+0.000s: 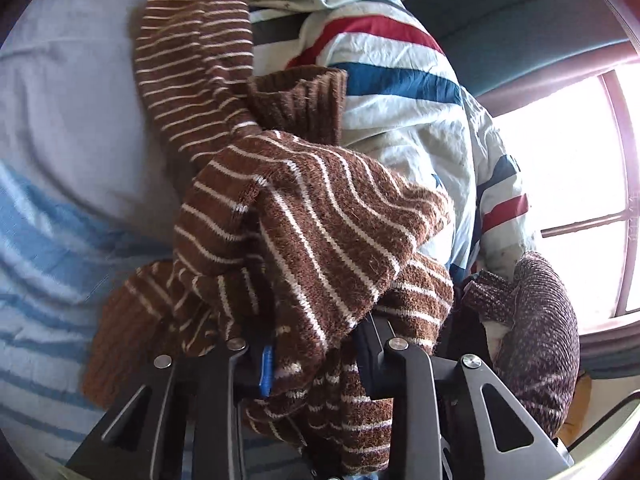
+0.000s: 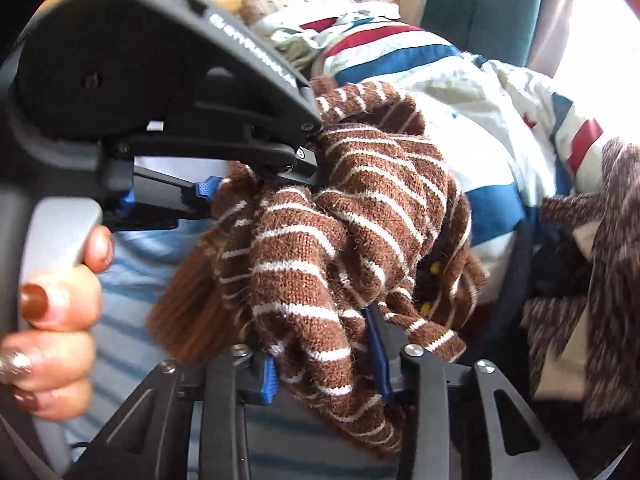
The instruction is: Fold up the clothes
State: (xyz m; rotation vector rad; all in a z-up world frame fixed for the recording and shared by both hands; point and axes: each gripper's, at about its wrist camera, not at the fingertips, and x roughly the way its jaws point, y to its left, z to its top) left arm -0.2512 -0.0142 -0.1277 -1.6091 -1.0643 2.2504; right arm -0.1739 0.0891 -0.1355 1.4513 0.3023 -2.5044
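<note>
Both grippers clamped on the brown striped sweater (image 1: 312,216): left gripper (image 1: 316,356) and right gripper (image 2: 324,364) fingers pinching bunched knit, likely to lift it clear of the clothes pile (image 1: 400,112) on the bed (image 1: 60,120) for spreading

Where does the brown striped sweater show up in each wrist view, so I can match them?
Left wrist: brown striped sweater fills the centre, bunched between the left gripper fingers.
Right wrist: sweater centre, between the right gripper fingers; left gripper bites it from upper left.
Shared landmark: white jacket with red and blue stripes, behind the sweater.
</note>
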